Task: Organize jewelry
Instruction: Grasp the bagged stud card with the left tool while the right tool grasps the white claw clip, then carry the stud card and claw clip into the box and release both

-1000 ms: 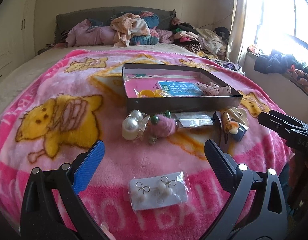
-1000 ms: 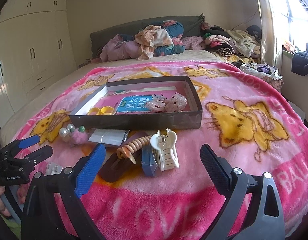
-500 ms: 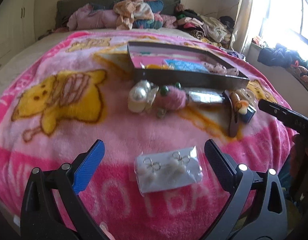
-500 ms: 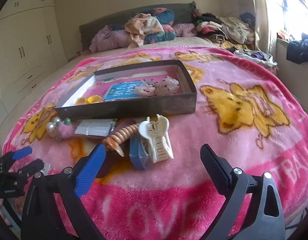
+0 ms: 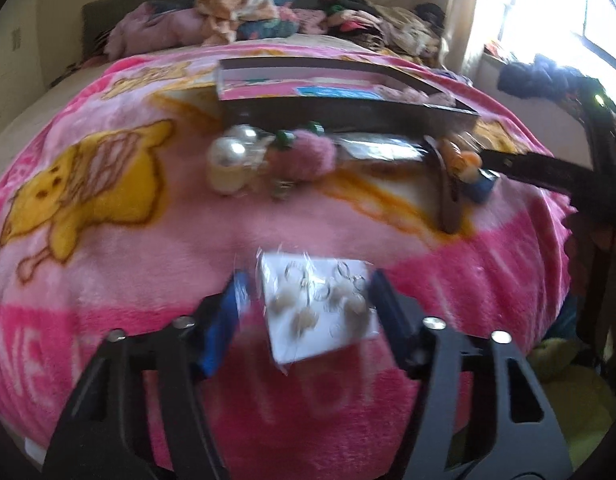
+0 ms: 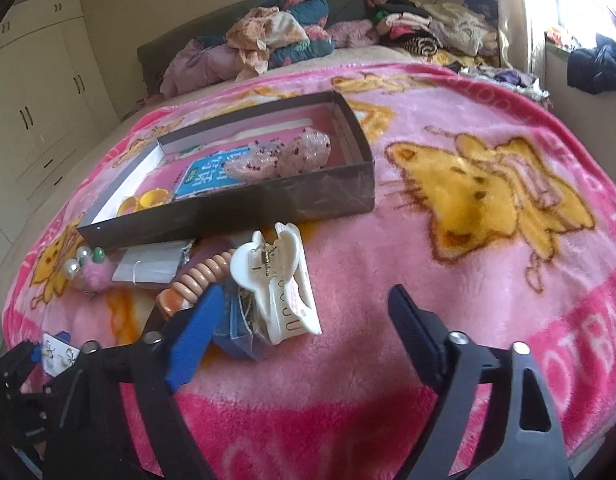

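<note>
A white earring card in a clear bag [image 5: 317,306] lies on the pink blanket between the fingers of my left gripper [image 5: 308,304], which has closed in on both sides; the frame is blurred, so contact is unclear. The card also shows in the right wrist view [image 6: 58,354]. My right gripper [image 6: 304,328] is open and empty, low over a white claw clip [image 6: 278,280] and a blue clip [image 6: 236,336]. The dark open box [image 6: 327,200] holds a blue card, yellow rings and pink beaded pieces.
In front of the box lie pearl baubles [image 5: 232,156], a pink pompom [image 5: 308,154], a silver packet [image 6: 148,266], a beaded peach clip [image 6: 200,276] and a brown clip [image 5: 447,196]. Clothes are piled at the headboard [image 6: 276,36]. The bed edge is close on my side.
My left gripper has moved down and forward over the earring card and its fingers have narrowed around it. My right gripper has dropped closer to the white claw clip, still open.
</note>
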Tool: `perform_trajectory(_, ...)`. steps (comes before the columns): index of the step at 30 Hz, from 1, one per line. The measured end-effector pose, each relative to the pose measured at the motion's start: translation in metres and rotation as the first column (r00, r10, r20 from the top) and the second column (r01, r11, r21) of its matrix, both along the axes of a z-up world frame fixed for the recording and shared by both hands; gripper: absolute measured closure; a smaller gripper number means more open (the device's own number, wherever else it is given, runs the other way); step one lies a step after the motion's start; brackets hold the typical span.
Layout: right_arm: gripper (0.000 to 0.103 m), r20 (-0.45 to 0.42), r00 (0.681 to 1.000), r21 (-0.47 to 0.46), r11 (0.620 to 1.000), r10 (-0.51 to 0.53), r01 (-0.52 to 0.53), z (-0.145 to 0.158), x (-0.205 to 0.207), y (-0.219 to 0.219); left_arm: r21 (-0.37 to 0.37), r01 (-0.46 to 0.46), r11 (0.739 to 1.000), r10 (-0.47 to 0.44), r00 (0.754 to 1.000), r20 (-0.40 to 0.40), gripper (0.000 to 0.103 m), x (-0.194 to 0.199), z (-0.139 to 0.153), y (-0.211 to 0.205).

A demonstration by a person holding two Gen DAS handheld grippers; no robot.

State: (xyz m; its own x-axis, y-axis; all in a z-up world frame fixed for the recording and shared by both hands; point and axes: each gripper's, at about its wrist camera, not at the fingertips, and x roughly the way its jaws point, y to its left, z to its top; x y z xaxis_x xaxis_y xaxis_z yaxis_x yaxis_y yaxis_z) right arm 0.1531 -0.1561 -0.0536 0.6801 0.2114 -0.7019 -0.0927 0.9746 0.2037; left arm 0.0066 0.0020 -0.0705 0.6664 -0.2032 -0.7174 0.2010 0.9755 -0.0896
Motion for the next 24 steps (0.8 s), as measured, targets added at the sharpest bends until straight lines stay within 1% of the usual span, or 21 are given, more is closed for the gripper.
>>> perform_trajectory(1, 0.030, 0.000, 1.000, 0.006, 1.000, 0.005, -0.005, 0.000, 0.002, 0.001, 0.002, 0.008, 1.000, -0.008, 1.000, 0.000, 0.062, 0.000, 0.000, -0.002)
perform_trajectory(2, 0.032, 0.001, 1.000, 0.011, 1.000, 0.011, -0.011, 0.000, 0.004, 0.001, 0.004, 0.018, 1.000, -0.018, 1.000, 0.000, 0.065, 0.001, 0.000, -0.004)
perform_trajectory(4, 0.039, 0.000, 1.000, 0.014, 0.999, 0.029, -0.029, 0.000, 0.009, 0.004, 0.003, 0.035, 0.999, -0.035, 0.999, -0.001, 0.074, 0.002, -0.001, -0.006)
perform_trajectory(5, 0.041, 0.000, 0.999, 0.014, 0.999, 0.037, -0.037, 0.000, 0.011, 0.005, 0.005, 0.040, 0.999, -0.040, 0.999, 0.000, 0.076, 0.003, -0.001, -0.007)
perform_trajectory(7, 0.052, 0.000, 0.999, 0.023, 0.998, 0.054, -0.054, 0.001, 0.016, 0.006, 0.001, 0.054, 0.999, -0.054, 0.999, 0.002, 0.082, 0.004, -0.002, -0.009)
perform_trajectory(8, 0.055, 0.000, 0.998, 0.036, 0.997, 0.061, -0.061, 0.001, 0.018, 0.006, -0.002, 0.059, 0.998, -0.059, 0.998, 0.002, 0.083, 0.005, -0.002, -0.010)
perform_trajectory(9, 0.061, -0.003, 0.998, 0.043, 0.997, 0.067, -0.067, 0.001, 0.020, 0.006, -0.005, 0.061, 0.998, -0.061, 0.998, 0.002, 0.085, 0.006, -0.002, -0.010)
perform_trajectory(10, 0.063, -0.003, 0.998, 0.049, 0.997, 0.067, -0.067, 0.000, 0.021, 0.005, -0.014, 0.065, 0.998, -0.065, 0.998, 0.001, 0.088, 0.009, -0.002, -0.010)
perform_trajectory(12, 0.064, 0.004, 0.998, 0.061, 0.996, 0.060, -0.060, 0.001, 0.020, 0.003, -0.031, 0.069, 0.997, -0.069, 0.998, -0.001, 0.090, 0.012, -0.002, -0.010)
perform_trajectory(14, 0.068, 0.022, 0.999, 0.078, 0.996, 0.043, -0.044, 0.003, 0.017, -0.003, -0.050, 0.070, 0.996, -0.071, 0.997, -0.005, 0.091, 0.014, -0.002, -0.009)
perform_trajectory(20, 0.069, 0.057, 0.998, 0.109, 0.994, -0.005, -0.001, 0.010, 0.006, -0.018, -0.121, 0.072, 0.990, -0.075, 0.997, -0.019, 0.093, 0.024, 0.002, -0.005)
perform_trajectory(24, 0.069, 0.074, 0.997, 0.117, 0.993, -0.019, 0.010, 0.014, -0.001, -0.026, -0.151, 0.078, 0.985, -0.082, 0.996, -0.022, 0.094, 0.028, 0.006, -0.007)
